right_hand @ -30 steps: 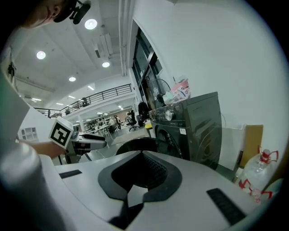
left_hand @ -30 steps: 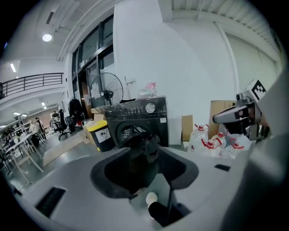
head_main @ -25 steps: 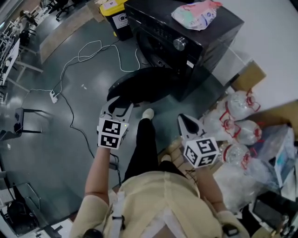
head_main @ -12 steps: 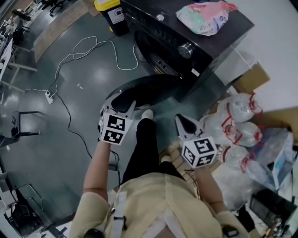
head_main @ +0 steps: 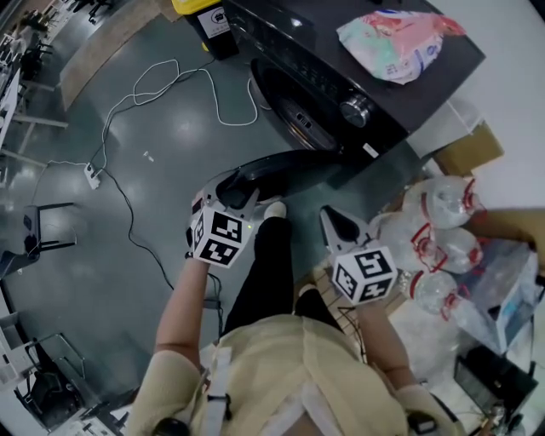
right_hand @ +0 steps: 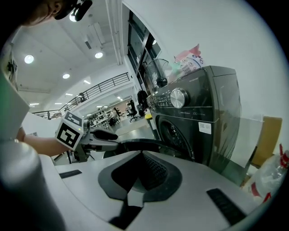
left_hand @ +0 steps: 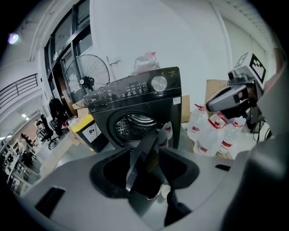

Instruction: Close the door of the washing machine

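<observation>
The black washing machine [head_main: 341, 77] stands at the top with its round door [head_main: 289, 170] swung wide open towards me. My left gripper [head_main: 232, 194] is at the door's outer edge with its jaws open. In the left gripper view the door [left_hand: 143, 153] shows edge-on in the gap between them, and no pad is seen pressing on it. My right gripper [head_main: 338, 223] is shut and empty, level with the door's hinge side and a little short of the machine [right_hand: 198, 117]. The drum opening [left_hand: 135, 126] is uncovered.
A pink and green packet [head_main: 396, 43] lies on top of the machine. Several water bottles [head_main: 434, 230] and a cardboard box [head_main: 468, 149] crowd the floor at the right. A white cable [head_main: 170, 85] loops across the floor at the left, near a yellow bin [head_main: 200, 13]. My shoe [head_main: 273, 209] is just under the door.
Both grippers have moved forward towards the machine. The left one has come up to the door's outer edge.
</observation>
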Action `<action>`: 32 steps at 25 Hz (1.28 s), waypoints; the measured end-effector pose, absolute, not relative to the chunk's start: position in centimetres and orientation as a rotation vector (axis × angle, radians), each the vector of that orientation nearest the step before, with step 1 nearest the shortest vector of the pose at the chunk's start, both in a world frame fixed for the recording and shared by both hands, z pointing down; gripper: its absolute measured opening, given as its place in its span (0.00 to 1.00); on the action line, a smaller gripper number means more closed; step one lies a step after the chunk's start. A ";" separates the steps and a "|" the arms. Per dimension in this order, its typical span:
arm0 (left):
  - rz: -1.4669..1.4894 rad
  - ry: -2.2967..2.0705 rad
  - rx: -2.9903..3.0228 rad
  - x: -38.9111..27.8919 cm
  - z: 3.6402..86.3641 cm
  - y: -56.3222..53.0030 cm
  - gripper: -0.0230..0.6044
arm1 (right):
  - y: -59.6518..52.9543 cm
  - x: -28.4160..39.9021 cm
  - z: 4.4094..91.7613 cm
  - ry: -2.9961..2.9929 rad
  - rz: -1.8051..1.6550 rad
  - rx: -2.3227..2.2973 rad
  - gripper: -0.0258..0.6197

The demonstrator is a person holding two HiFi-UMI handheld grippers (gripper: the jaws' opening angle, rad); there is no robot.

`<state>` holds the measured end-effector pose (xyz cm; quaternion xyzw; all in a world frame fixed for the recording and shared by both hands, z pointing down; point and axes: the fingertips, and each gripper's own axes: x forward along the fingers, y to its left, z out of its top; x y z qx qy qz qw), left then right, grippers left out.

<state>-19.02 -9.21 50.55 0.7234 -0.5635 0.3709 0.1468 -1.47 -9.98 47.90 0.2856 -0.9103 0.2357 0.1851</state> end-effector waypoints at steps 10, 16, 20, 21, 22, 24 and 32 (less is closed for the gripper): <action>1.154 -1.479 2.101 -19.2 52.2 -10.0 0.33 | -11.7 -5.0 48.3 -2.543 0.698 0.757 0.05; 1.113 -1.430 2.091 -19.5 52.6 -10.2 0.32 | -12.3 -5.7 48.8 -2.532 0.700 0.752 0.05; 1.131 -1.406 2.096 -19.7 52.6 -10.4 0.32 | -12.6 -5.7 49.0 -2.522 0.703 0.758 0.05; 1.134 -1.404 2.099 -19.8 52.6 -10.6 0.32 | -12.7 -5.8 49.0 -2.521 0.703 0.760 0.05; 1.138 -1.400 2.102 -20.0 52.6 -10.7 0.32 | -12.7 -5.9 49.0 -2.521 0.702 0.762 0.05; 1.152 -1.390 2.105 -20.2 52.6 -10.9 0.32 | -12.7 -5.9 49.0 -2.521 0.700 0.767 0.05; 1.205 -1.385 2.125 -21.9 52.7 -13.3 0.33 | -13.6 -5.2 49.6 -2.496 0.711 0.811 0.05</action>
